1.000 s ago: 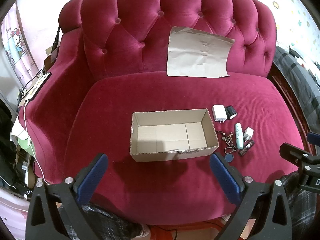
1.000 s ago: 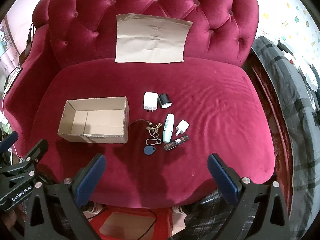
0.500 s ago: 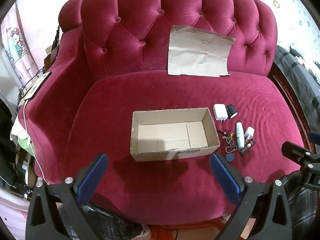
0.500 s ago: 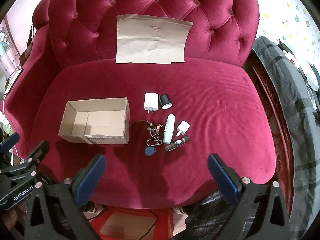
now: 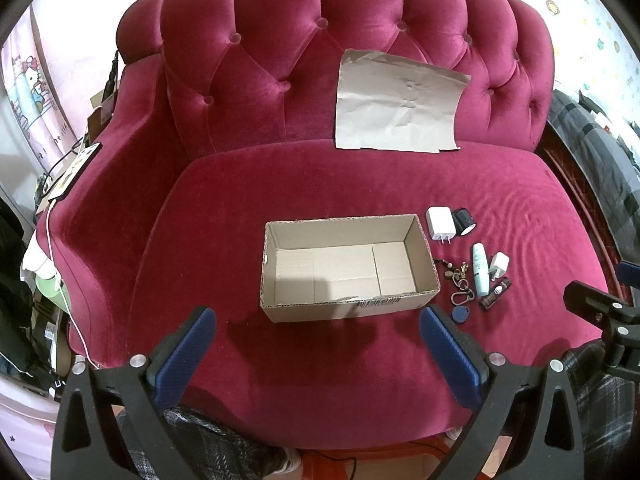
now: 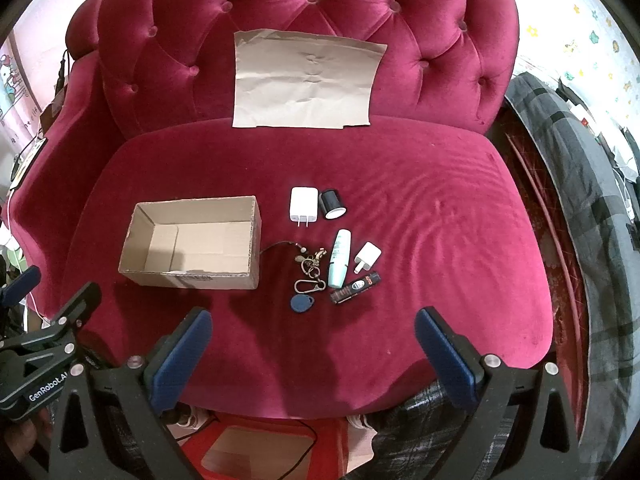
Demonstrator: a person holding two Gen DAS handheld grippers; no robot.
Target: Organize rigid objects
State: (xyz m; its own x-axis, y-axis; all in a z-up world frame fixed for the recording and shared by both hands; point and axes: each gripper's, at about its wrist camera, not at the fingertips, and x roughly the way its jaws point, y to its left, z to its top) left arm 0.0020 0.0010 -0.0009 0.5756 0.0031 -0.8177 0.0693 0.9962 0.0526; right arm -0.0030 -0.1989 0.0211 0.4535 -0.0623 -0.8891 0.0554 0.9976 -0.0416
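Evidently nothing is packed yet: the open brown cardboard box (image 6: 192,242) sits empty, small items beside it, both grippers (image 5: 318,344) (image 6: 312,346) spread wide, holding nothing.

Both grippers hover side by side at the near edge, the left gripper (image 5: 318,344) and right gripper (image 6: 314,344), jaws spread wide, holding nothing.

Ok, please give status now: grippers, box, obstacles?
Left gripper open, right gripper open, both empty. Cardboard box empty; small items beside it. Nothing blocking.
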